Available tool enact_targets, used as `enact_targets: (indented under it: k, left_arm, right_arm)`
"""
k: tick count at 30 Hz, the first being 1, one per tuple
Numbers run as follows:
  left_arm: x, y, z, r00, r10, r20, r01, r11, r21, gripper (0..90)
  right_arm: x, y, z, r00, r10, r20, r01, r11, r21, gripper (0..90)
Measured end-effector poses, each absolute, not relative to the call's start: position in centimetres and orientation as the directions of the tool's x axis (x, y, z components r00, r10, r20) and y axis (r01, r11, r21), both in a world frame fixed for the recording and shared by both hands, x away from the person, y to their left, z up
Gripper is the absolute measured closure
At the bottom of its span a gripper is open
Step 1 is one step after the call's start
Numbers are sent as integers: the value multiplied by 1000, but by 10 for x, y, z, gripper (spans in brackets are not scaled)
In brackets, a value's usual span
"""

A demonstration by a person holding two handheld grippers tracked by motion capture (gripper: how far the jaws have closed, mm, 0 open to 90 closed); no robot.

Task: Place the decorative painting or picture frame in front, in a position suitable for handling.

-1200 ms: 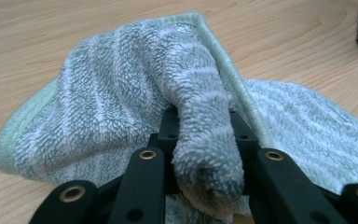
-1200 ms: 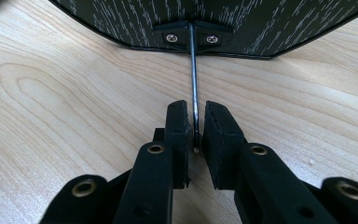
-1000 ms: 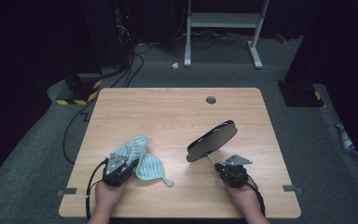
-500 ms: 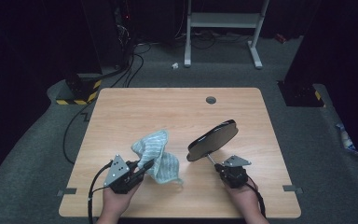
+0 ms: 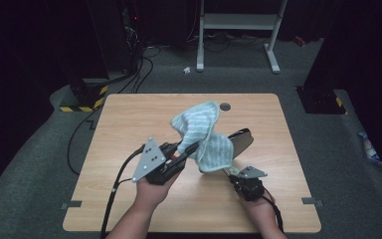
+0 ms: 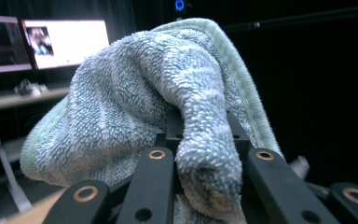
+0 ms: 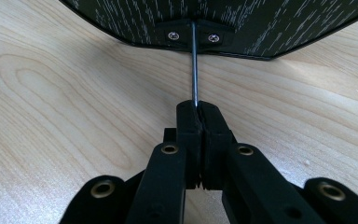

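table (image 5: 129, 124): wooden | towel (image 5: 201, 134): striped blue, lifted over table's middle, clamped in left claw (image 5: 189, 149) | pan (image 5: 238, 142): dark, toward near-right edge, thin wire handle clamped in right claw (image 7: 198, 108)

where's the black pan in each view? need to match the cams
High view: black pan right of table centre, tilted, mostly behind the cloth.
Left gripper view: not in it.
Right gripper view: pan's dark speckled underside along the top edge.
Shared landmark: the thin handle, clamped in the right gripper, which sits near the front right in the high view.
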State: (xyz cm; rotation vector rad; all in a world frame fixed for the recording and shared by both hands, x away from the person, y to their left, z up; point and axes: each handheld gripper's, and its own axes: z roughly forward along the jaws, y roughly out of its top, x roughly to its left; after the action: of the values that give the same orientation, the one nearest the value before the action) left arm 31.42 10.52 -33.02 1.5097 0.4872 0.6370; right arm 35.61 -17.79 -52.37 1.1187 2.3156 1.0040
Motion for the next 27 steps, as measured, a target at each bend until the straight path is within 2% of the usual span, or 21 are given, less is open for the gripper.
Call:
enact_targets:
  k: [3, 9, 13, 17, 21, 27]
  left_arm:
    - [329, 85, -323, 750, 653, 107, -81, -70, 994, 780]
    - [355, 54, -322, 759, 649, 49, -17, -55, 998, 780]
    - [363, 38, -323, 762, 645, 64, -3, -95, 995, 783]
    - [365, 38, -333, 752, 652, 99, 2, -152, 988, 793]
    - [359, 45, -346, 720, 669, 183, -22, -241, 970, 797]
    - [344, 70, -364, 715, 671, 198, -21, -263, 965, 797]
  right_arm:
    - [356, -178, -524, -613, 790, -30, 518, 431, 739, 877]
    - [356, -178, -524, -613, 790, -27, 520, 429, 739, 877]
    - [356, -178, -524, -614, 789, -27, 519, 429, 739, 877]
    - [357, -179, -524, -614, 789, -30, 518, 431, 739, 878]
    - [357, -179, -524, -611, 791, -20, 524, 423, 740, 878]
    - [357, -179, -524, -613, 790, -19, 524, 424, 739, 878]
